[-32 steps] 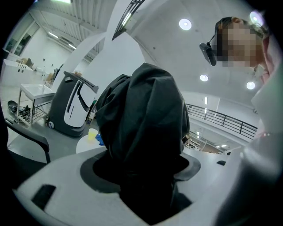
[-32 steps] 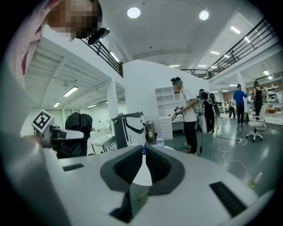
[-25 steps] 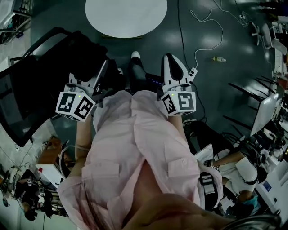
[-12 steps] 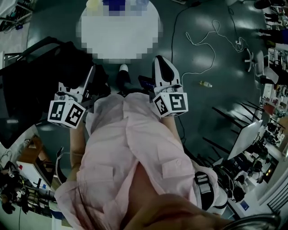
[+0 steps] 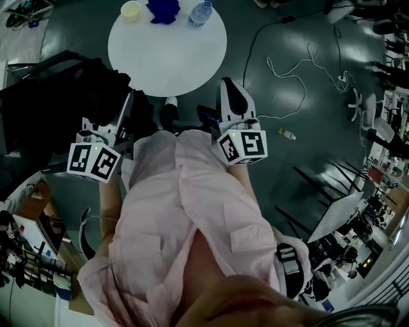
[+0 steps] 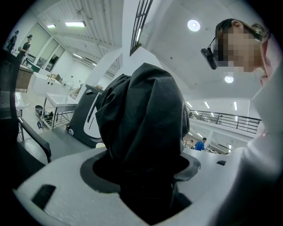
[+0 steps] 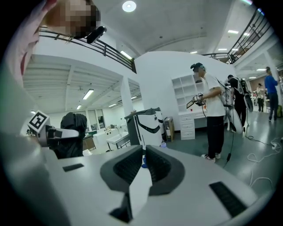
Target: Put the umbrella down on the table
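A black folded umbrella [image 6: 141,128] fills the left gripper view, its fabric bunched between the jaws. In the head view my left gripper [image 5: 130,105] is shut on the umbrella [image 5: 102,92], a dark mass held just short of the round white table [image 5: 167,54]. My right gripper [image 5: 229,86] hangs beside it to the right, near the table's front edge. Its jaws stand shut with nothing between them [image 7: 143,165]. The right gripper view also shows the left gripper [image 7: 53,132] and the umbrella [image 7: 73,126] off to the left.
A pale cup [image 5: 131,9], a blue object [image 5: 164,9] and a water bottle [image 5: 199,13] sit at the table's far edge. A black chair [image 5: 25,121] is at the left. A white cable [image 5: 300,64] and a bottle [image 5: 286,134] lie on the floor. A person [image 7: 212,114] stands at the right.
The table has come nearer to both grippers and more of it shows, with the things on its far edge now in view. The left gripper still holds the umbrella.
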{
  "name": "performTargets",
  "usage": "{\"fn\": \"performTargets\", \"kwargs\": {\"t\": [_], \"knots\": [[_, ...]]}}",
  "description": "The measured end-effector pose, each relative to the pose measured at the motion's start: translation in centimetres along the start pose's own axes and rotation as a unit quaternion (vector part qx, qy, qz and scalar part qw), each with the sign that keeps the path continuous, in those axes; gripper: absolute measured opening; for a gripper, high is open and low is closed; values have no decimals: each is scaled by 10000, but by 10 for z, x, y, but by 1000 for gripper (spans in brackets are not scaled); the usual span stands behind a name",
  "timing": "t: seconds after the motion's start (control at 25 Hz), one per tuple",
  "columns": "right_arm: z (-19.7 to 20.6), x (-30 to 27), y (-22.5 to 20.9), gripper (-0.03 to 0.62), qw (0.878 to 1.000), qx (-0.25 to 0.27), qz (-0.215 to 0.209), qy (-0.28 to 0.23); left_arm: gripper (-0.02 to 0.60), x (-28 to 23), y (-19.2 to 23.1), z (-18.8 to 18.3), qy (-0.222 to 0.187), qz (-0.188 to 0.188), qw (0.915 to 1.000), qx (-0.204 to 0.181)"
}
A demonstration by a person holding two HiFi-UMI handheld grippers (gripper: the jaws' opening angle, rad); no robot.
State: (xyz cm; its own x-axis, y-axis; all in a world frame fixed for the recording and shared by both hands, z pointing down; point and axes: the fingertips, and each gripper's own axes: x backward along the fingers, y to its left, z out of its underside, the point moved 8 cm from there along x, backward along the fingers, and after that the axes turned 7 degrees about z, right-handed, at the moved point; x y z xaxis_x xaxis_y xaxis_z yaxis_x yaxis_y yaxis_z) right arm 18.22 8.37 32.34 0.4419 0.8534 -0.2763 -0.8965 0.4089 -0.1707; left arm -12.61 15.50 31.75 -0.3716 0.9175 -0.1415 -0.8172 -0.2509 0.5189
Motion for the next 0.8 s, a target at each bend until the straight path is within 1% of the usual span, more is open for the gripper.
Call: {"fn": "performTargets", "kwargs": {"t": [0.36,0.56,0.8], "knots": [[0,-11,-23,40,10000,16,4,82,324,-16,-3,3,-91,-91,9999,-22],[2,-14,-17,41,9999,21,5,124,324,-16,2,2,-29,18,10000,12],[-1,-21,-6,40,9997,43,199,154,324,-24,18,-6,46,209,9997,75]]}}
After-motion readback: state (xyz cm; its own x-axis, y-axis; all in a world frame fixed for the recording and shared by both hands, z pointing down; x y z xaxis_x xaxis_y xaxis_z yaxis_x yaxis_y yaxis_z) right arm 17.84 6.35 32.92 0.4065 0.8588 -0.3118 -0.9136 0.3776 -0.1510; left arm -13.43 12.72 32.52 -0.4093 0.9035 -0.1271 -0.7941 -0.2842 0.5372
